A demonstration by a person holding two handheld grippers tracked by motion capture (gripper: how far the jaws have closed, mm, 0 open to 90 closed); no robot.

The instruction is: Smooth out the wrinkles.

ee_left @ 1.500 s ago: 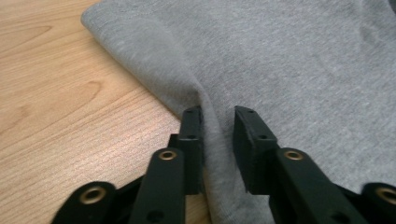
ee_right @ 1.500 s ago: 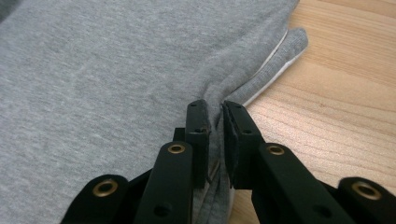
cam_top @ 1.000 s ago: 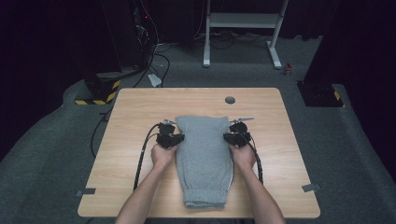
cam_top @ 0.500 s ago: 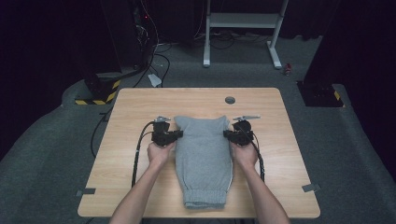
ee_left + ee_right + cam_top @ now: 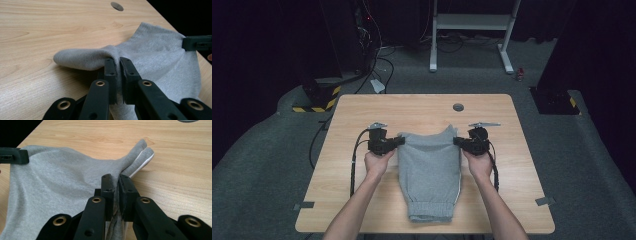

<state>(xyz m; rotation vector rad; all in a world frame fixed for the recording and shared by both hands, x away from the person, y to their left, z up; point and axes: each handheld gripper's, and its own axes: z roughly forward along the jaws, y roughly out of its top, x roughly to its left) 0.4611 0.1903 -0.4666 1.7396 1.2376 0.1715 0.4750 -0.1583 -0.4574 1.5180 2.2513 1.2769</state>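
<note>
A folded grey garment [image 5: 430, 170] with a ribbed cuff at its near end lies lengthwise on the wooden table [image 5: 352, 110]. My left gripper [image 5: 400, 140] is shut on the garment's far left edge, with grey cloth [image 5: 105, 53] pinched between its jaws. My right gripper [image 5: 457, 141] is shut on the far right edge, where the grey garment [image 5: 62, 182] bunches and a white lining peeks out. Both far corners are lifted a little off the table, and the cloth sags between them.
A round grey cable hole [image 5: 458, 107] sits near the table's far edge. A black cable [image 5: 354, 160] trails from the left gripper along the table. Beyond the table stand a white metal frame [image 5: 472, 30] and yellow-black striped bases [image 5: 314, 102] on grey carpet.
Both grippers have moved a little apart and toward the person, with the garment's far edge gripped. The far end has been drawn back and now sags between them.
</note>
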